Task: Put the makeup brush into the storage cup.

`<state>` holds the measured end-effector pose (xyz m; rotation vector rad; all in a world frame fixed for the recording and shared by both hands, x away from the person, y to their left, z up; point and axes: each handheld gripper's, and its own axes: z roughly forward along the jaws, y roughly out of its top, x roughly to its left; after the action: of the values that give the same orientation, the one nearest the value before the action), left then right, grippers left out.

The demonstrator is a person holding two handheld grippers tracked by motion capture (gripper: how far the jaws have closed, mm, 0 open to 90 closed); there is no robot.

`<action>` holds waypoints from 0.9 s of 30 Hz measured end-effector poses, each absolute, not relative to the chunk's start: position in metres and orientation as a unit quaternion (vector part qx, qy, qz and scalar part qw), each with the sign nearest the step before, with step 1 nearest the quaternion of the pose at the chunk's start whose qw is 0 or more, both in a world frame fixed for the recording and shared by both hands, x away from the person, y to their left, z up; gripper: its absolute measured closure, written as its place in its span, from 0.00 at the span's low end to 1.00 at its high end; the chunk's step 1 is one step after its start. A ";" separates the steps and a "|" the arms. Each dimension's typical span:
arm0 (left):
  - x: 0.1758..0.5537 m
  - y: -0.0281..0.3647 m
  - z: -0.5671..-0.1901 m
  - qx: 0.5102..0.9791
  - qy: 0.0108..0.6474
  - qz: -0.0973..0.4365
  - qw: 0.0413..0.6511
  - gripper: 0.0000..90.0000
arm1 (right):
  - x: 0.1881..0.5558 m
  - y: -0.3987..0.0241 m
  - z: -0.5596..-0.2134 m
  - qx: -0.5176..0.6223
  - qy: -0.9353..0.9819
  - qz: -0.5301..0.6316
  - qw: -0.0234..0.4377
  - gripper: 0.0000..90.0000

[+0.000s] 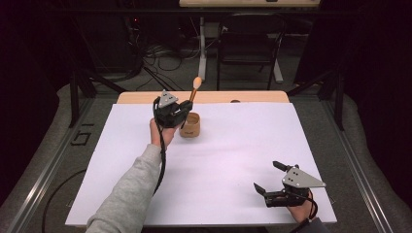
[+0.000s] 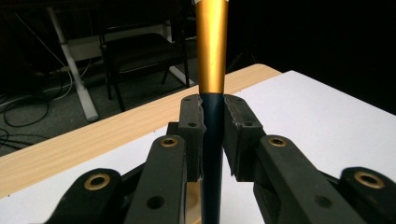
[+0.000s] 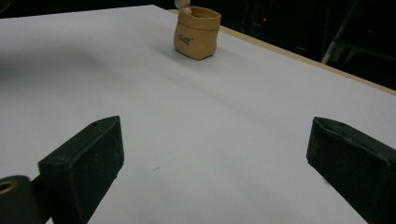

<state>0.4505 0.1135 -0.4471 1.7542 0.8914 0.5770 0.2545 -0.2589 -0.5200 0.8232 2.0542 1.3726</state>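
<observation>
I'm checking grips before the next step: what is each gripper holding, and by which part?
The left gripper clamps a brush on its dark lower handle, below the golden section. The right gripper holds nothing.

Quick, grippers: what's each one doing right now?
Left gripper: shut on the brush handle, above the tan pot.
Right gripper: open, holding nothing, over the white sheet.

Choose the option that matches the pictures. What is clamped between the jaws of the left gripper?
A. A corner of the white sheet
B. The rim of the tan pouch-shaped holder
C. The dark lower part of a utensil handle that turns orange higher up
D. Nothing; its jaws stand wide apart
C: in the left gripper view the left gripper has its pads pressed on the dark part of the utensil handle.
</observation>
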 end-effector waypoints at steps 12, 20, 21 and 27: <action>0.456 0.106 -0.449 0.715 0.376 0.253 0.532 0.87 | 0.255 -0.259 -0.520 0.304 0.761 0.509 0.264 0.04; 0.462 0.099 -0.452 0.705 0.378 0.256 0.543 0.87 | 0.254 -0.260 -0.520 0.305 0.762 0.507 0.264 0.04; 0.462 0.098 -0.453 0.705 0.377 0.257 0.543 0.87 | 0.254 -0.260 -0.520 0.305 0.762 0.507 0.263 0.04; 0.465 0.094 -0.456 0.697 0.379 0.262 0.550 0.87 | 0.253 -0.260 -0.520 0.306 0.761 0.507 0.263 0.04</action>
<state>0.4650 0.0940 -0.4560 1.6487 0.8963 0.6192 0.2533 -0.2603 -0.5198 0.8278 2.0597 1.3725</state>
